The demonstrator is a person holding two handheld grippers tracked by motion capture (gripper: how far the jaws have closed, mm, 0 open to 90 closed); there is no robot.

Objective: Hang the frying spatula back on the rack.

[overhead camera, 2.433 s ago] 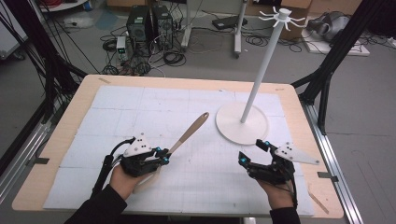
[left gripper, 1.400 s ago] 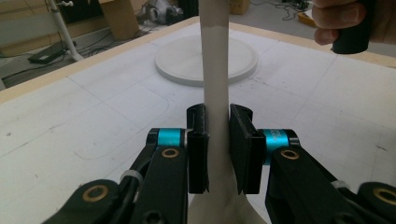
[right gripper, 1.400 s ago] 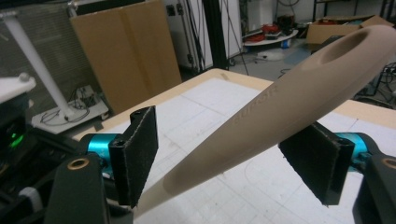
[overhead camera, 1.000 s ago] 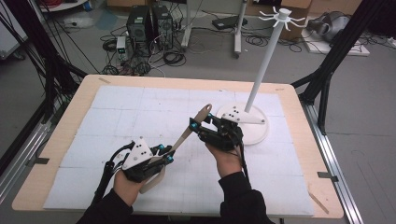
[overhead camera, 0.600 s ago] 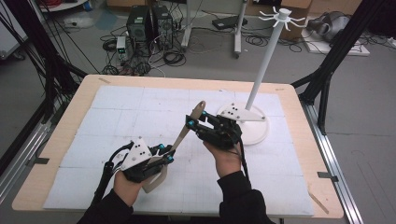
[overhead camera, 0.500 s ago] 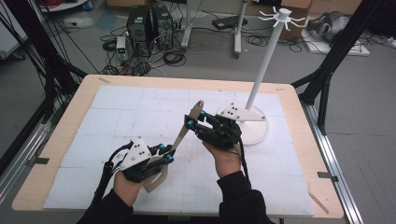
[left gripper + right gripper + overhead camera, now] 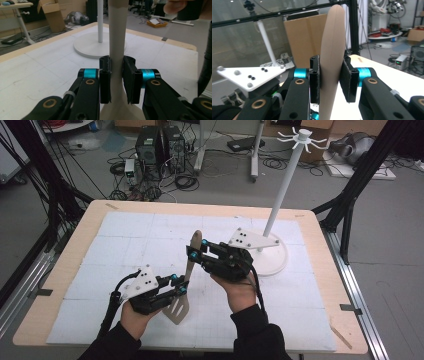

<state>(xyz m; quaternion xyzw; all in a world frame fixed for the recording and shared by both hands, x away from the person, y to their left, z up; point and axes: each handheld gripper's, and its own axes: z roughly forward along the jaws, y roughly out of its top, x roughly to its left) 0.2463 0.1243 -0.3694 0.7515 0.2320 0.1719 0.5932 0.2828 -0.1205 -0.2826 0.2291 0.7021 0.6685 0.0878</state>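
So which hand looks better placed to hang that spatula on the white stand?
Probably the right: its claw grips the spatula near the handle tip, closest to the white stand. The left claw holds it near the blade.

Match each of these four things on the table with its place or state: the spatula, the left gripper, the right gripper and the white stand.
Things:
1. spatula
2. left gripper
3. right gripper
4. white stand

Places or states:
A. upright on its round base at the table's far right
B. clamped low on the handle, near the blade
C. held tilted off the table by both grippers
D. clamped near the handle's upper end

Pairs: 1-C, 2-B, 3-D, 4-A
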